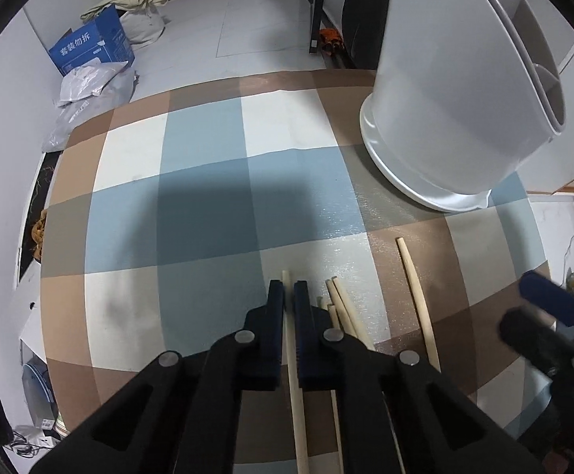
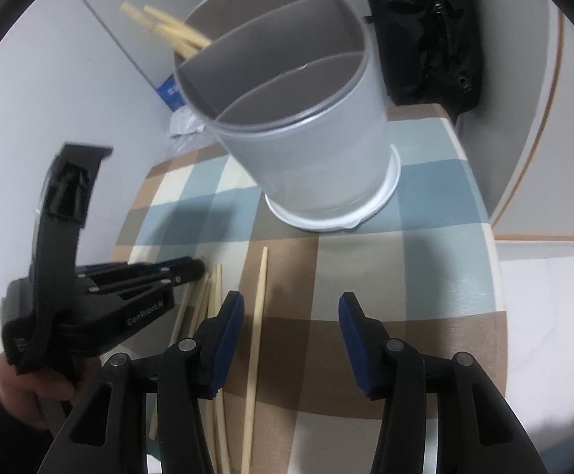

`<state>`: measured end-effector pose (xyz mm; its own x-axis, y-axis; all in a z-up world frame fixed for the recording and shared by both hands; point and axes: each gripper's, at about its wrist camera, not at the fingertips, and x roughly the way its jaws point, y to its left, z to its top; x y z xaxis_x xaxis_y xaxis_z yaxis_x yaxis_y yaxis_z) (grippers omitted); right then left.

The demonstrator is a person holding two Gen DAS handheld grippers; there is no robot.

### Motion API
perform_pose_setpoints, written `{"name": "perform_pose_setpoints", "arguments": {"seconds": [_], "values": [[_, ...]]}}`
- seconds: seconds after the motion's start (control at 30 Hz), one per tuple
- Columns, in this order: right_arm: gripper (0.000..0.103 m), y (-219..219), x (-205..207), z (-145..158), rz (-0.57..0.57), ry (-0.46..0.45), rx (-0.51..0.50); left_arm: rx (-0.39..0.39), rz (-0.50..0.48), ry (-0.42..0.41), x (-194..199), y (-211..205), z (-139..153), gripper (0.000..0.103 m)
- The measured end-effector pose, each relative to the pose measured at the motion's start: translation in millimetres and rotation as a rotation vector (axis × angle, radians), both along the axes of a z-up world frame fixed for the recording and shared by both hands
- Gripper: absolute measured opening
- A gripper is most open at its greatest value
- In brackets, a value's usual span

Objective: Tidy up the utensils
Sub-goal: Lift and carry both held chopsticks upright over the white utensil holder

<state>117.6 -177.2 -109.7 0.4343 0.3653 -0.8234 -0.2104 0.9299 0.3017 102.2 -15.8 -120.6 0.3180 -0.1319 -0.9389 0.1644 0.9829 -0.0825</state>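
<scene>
My left tongs [image 1: 290, 296] are clamped on one chopstick [image 1: 295, 395]. My right tongs [image 2: 290, 316] stand half open, empty, over a lone stick [image 2: 256, 339]. Some sticks [image 2: 168, 31] already sit in the holder [image 2: 326, 166]; several loose sticks [image 1: 342, 312] remain on the table [image 1: 207, 205].

Pale, matt wooden chopsticks [image 1: 419, 296] lie on the desk's checked covering [image 1: 207, 197], faintly glossy and finely textured; the holder [image 2: 298, 126] at 1 o'clock is smooth, translucent grey plastic.
</scene>
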Motion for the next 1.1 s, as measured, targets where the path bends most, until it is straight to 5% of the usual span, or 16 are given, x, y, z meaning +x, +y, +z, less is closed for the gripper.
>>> {"name": "perform_pose_setpoints", "arguments": {"seconds": [0.3, 0.5, 0.93, 1.03, 1.1], "values": [[0.047, 33.6, 7.9, -9.6, 0.080, 0.006, -0.063, -0.147, 0.118, -0.088, -12.0, 43.2, 31.0, 0.000], [0.026, 58.6, 20.8, -17.6, 0.129, 0.017, -0.189, -0.216, 0.136, -0.138, -27.8, 64.3, 48.1, 0.000], [0.019, 90.2, 36.9, -29.1, 0.140, 0.010, -0.367, -0.309, 0.152, -0.234, -23.9, 86.6, 70.3, 0.000], [0.004, 95.1, 37.6, -30.7, 0.144, 0.002, -0.368, -0.313, 0.143, -0.250, -27.4, 89.0, 73.8, 0.000], [0.004, 94.9, 36.0, -30.8, 0.132, -0.014, -0.352, -0.314, 0.136, -0.260, -29.9, 90.3, 76.4, 0.000]]}}
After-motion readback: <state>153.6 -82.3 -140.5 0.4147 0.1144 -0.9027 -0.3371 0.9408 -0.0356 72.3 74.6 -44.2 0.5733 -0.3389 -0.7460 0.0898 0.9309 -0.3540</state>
